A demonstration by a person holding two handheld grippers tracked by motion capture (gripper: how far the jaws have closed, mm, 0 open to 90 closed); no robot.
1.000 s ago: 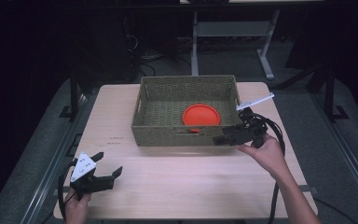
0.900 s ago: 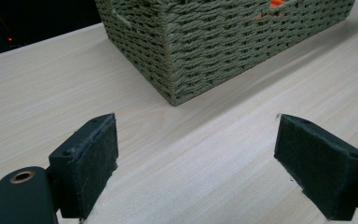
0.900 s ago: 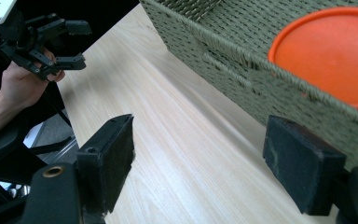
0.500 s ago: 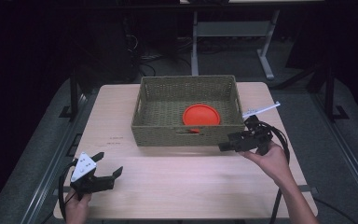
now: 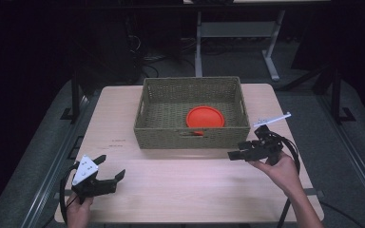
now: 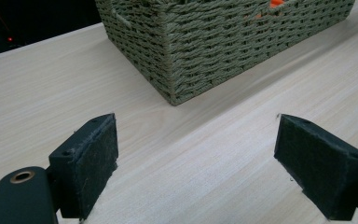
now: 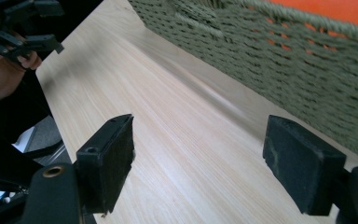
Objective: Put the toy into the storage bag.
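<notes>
Orange plate (image 5: 205, 117) lies inside the basket (image 5: 192, 137), at its 4 o'clock corner. Right gripper (image 5: 234, 155) and left gripper (image 5: 109, 173) gape empty — a careless sweep could shove the basket.

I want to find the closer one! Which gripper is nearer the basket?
The right gripper, just off the basket front's right end. The left gripper sits far back at the table's near left corner.

No readable text anywhere; faint dark marks on the table (image 5: 119, 141) are perhaps writing, illegible.
</notes>
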